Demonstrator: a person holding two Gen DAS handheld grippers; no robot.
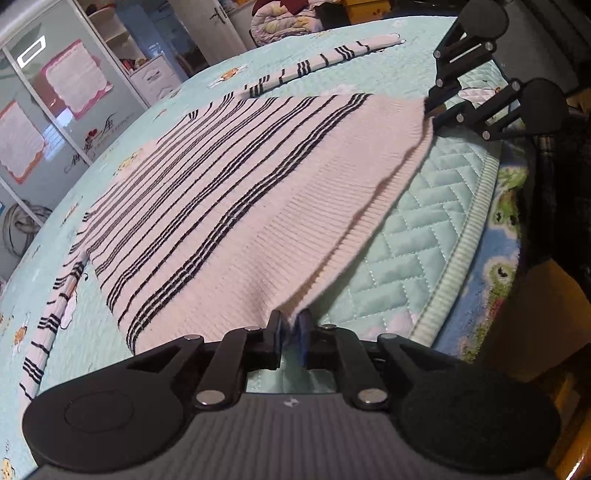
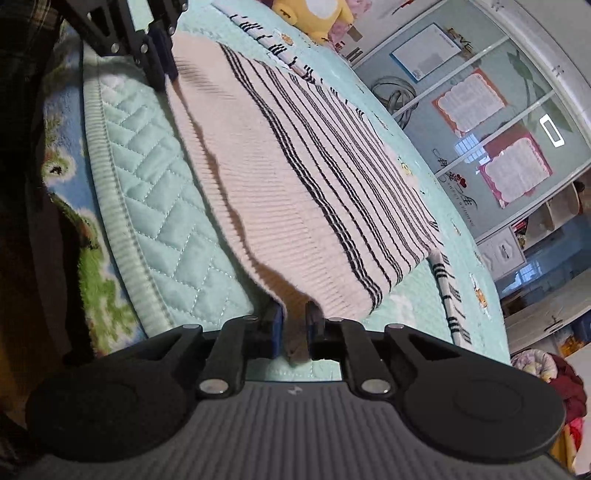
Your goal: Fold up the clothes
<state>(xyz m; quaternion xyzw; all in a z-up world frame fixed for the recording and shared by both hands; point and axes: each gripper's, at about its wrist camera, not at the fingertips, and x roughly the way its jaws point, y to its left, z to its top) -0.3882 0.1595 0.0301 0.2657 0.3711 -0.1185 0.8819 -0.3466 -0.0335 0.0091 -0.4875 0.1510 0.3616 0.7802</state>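
A pale pink knit sweater (image 1: 236,206) with dark stripes lies spread on a light blue quilted bed cover (image 1: 406,251). My left gripper (image 1: 291,325) is shut on one corner of its ribbed hem. My right gripper (image 1: 430,110) is shut on the other hem corner, farther along the same edge. In the right wrist view the sweater (image 2: 306,184) stretches away from my right gripper (image 2: 295,325), and the left gripper (image 2: 162,62) pinches the far corner. The hem is lifted slightly off the cover between them. One striped sleeve (image 1: 317,62) lies out flat beyond the body.
The bed cover's ribbed edge (image 1: 461,243) runs close to the hem, with a colourful floor mat (image 1: 506,206) below. A yellow plush toy (image 2: 314,14) sits at the bed's far side. Glass cabinet doors (image 2: 517,129) stand beyond the bed.
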